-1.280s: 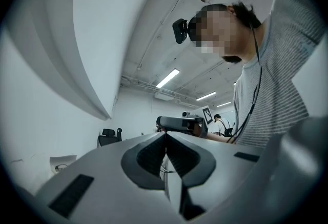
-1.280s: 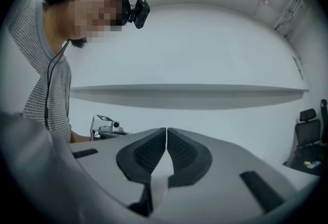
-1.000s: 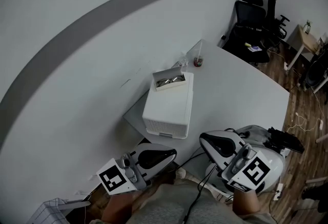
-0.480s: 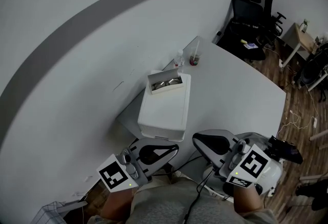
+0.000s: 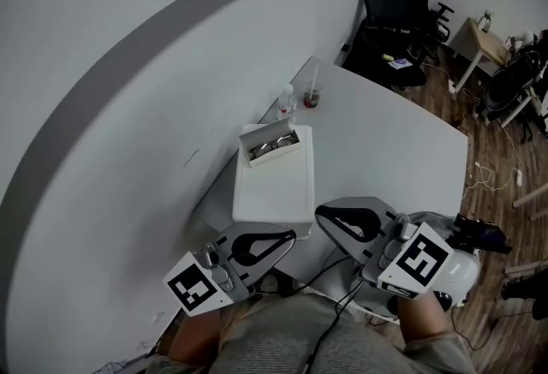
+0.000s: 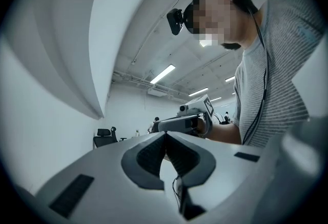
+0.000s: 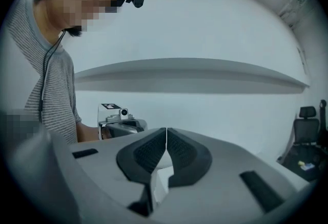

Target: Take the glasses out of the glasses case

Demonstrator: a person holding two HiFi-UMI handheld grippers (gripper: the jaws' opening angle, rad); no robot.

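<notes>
The glasses case (image 5: 276,153) is sitting open on the far end of a white box (image 5: 272,188), and the glasses (image 5: 271,143) are lying inside it. The box is standing on the white desk (image 5: 385,141), close to the desk's edge along the curved wall. Beyond the case, a small clear bottle (image 5: 285,98) and a cup (image 5: 312,97) are standing just beside each other near the desk's far corner, and a black office chair (image 5: 390,8) is standing on the floor past that corner.

Both grippers are hovering at the near end of the desk, in front of the box and well apart from the case. The left gripper (image 5: 289,237) is pointing toward the box's near side, with its jaws clenched together and nothing between the pads. The right gripper (image 5: 320,212) is hanging just to the right of it, its tips near the box's near right corner, and its jaws are likewise pressing flat against each other, holding nothing. The person's hands are gripping both tools from below the frame
</notes>
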